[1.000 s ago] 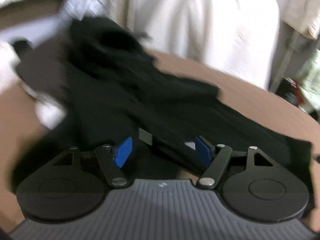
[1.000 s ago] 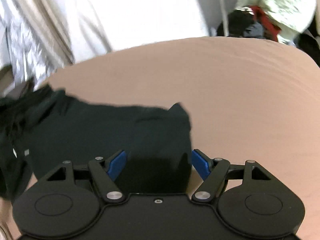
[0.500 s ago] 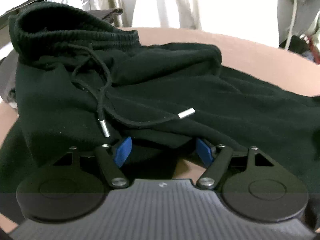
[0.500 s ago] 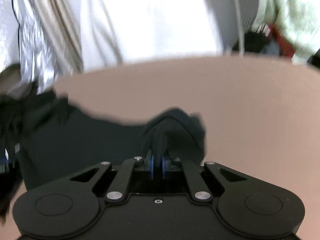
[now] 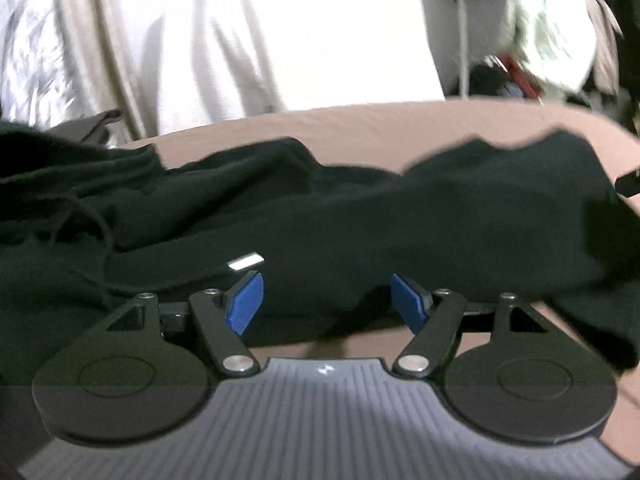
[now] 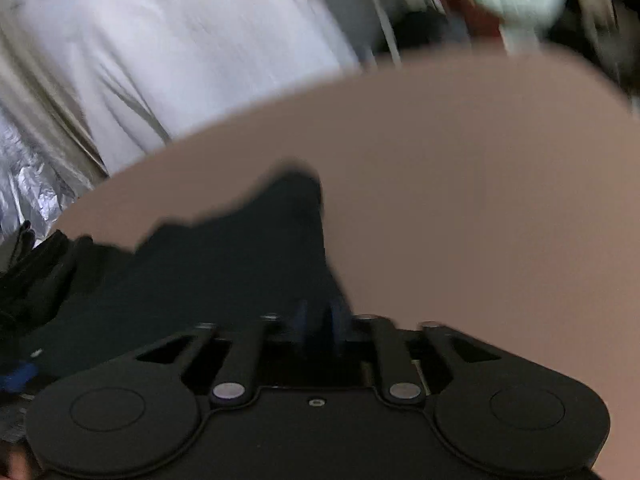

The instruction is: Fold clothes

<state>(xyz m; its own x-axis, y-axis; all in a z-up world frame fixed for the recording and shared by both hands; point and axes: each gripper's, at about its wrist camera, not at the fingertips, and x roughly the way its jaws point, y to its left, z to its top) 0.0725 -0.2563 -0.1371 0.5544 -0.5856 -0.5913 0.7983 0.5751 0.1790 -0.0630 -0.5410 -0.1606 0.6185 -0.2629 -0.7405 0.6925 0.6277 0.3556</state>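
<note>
Black sweatpants (image 5: 360, 220) lie crumpled across the tan table (image 5: 360, 128), with a drawstring ending in a silver tip (image 5: 246, 261) near the left. My left gripper (image 5: 327, 302) is open, its blue pads (image 5: 245, 304) spread at the near edge of the fabric with nothing pinched. In the right wrist view, my right gripper (image 6: 318, 318) is shut on the end of a pant leg (image 6: 288, 216), which bunches up between its fingers. The rest of the sweatpants (image 6: 160, 280) stretch away to the left. That view is motion-blurred.
A white cloth or curtain (image 5: 280, 32) hangs behind the table's far edge. Crinkled silver foil (image 6: 32, 176) shows at the left. Pale green and red items (image 5: 552, 48) are piled beyond the right end. Bare tan tabletop (image 6: 480, 220) spreads to the right of the pant leg.
The right gripper went from open around the pant-leg end to shut on it and has lifted it. The left gripper stayed open and shifted right along the pants, leaving the waistband.
</note>
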